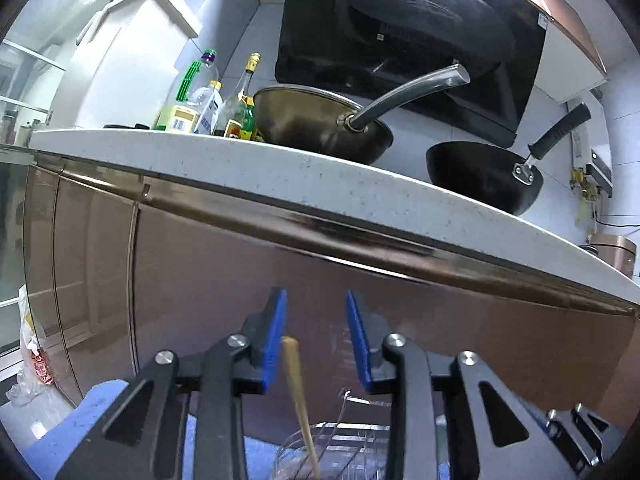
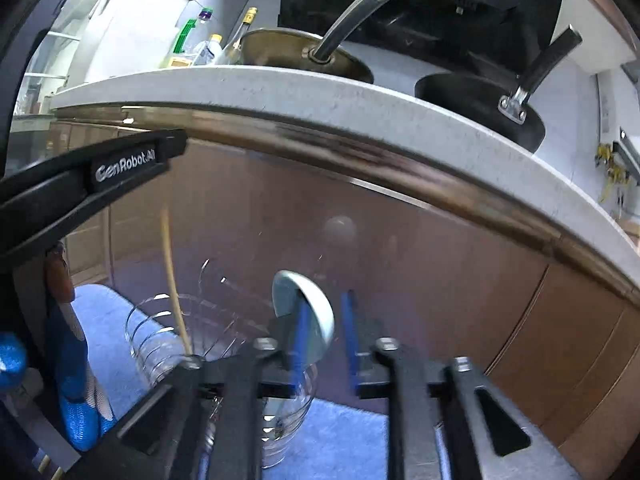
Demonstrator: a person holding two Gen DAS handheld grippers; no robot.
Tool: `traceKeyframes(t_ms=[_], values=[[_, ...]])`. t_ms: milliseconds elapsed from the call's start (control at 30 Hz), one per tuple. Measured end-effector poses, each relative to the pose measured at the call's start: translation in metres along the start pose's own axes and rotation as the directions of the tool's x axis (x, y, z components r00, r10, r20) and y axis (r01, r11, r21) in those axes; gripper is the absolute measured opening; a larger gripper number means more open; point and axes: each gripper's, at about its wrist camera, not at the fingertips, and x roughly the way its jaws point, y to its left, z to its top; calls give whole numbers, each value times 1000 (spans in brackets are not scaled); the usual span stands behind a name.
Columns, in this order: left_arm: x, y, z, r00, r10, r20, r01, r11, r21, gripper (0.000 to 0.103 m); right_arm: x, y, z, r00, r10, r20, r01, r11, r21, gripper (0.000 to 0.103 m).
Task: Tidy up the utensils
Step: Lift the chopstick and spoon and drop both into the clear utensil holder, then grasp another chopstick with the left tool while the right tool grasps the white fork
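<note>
Utensils in clear glasses on a blue mat, below the bench edge.

Left gripper [image 1: 316, 336]: fingers spread, a wooden stick [image 1: 298, 400] standing loose between them, leaning out of a ribbed glass [image 1: 296, 456]. Right gripper [image 2: 324, 332]: fingers spread, a pale blue spoon [image 2: 308, 312] bowl-up against the left finger, its glass [image 2: 288, 420] beneath; contact cannot be told. Bench [image 1: 280, 176] carries bottles [image 1: 200, 100], a brass wok [image 1: 320, 120] and a black pan [image 1: 484, 176].
</note>
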Motion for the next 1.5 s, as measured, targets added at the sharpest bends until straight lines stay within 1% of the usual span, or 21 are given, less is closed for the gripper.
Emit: traceKeyframes(t_ms=[67,167,267,367,400,467,533,600,733,900,967,1000,1067,1100,1167,1233,1300,1333,1367,1467,1500], values=[[-10,6,5,1000,-8,-13,8,1000,4,36,-6,-4,0,1000,16,7,-17,999,33,43],[-28,17,20,1000,-14,-23,14,1000,9,38,-18,-9,3,1000,17,13,-18,999,45,43],[-49,29,34,999,-5,-41,7,999,44,38,-36,-17,6,1000,22,16,-23,998,64,43],[-60,40,41,991,-4,-132,13,998,67,39,-53,-23,7,999,37,0,-37,995,94,43],[-64,48,43,983,-20,-185,32,998,59,39,-56,-24,7,999,50,-10,-48,994,102,43],[-71,62,44,965,-19,-260,33,998,51,39,-66,-25,0,994,95,-47,-90,989,115,43],[-77,82,38,937,-22,-349,36,999,34,39,-71,-27,-9,985,145,-92,-131,982,136,43],[-82,103,29,899,-12,-439,29,999,31,39,-73,-26,-21,973,181,-140,-160,975,152,41],[-104,140,12,846,20,-533,3,999,41,39,-77,-23,-50,942,233,-242,-192,965,181,35],[-131,172,-5,794,-11,-608,7,1000,-9,39,-91,-22,-73,922,260,-286,-207,957,202,33],[-133,177,-15,756,-15,-655,8,1000,-13,38,-94,-21,-76,913,274,-301,-217,953,211,31],[-132,178,-22,727,-26,-686,12,1000,-25,38,-94,-19,-77,909,280,-308,-221,952,214,30],[-126,177,-36,666,-51,-744,27,999,-45,38,-95,-20,-80,896,301,-326,-233,945,230,28],[-120,174,-45,629,-56,-775,33,998,-45,38,-96,-19,-82,887,311,-341,-238,941,239,28],[-109,171,-58,579,-46,-814,23,999,-40,38,-93,-18,-84,870,330,-367,-249,935,251,26],[-91,168,-73,504,-51,-862,14,999,-52,38,-89,-16,-88,842,356,-406,-265,928,263,25],[-76,167,-85,472,-21,-881,-18,999,-33,38,-82,-11,-90,817,373,-441,-274,922,272,22],[-71,167,-90,457,-22,-889,-21,999,-36,38,-79,-10,-90,804,382,-456,-279,919,278,22],[-64,167,-97,436,-27,-900,-26,999,-42,38,-75,-7,-91,790,396,-469,-287,914,287,22],[-53,167,-111,400,0,-916,-37,999,-16,36,-56,0,-94,746,422,-515,-298,903,308,22],[-49,167,-116,382,4,-924,-37,999,-11,35,-48,3,-96,732,428,-530,-297,901,317,22]])
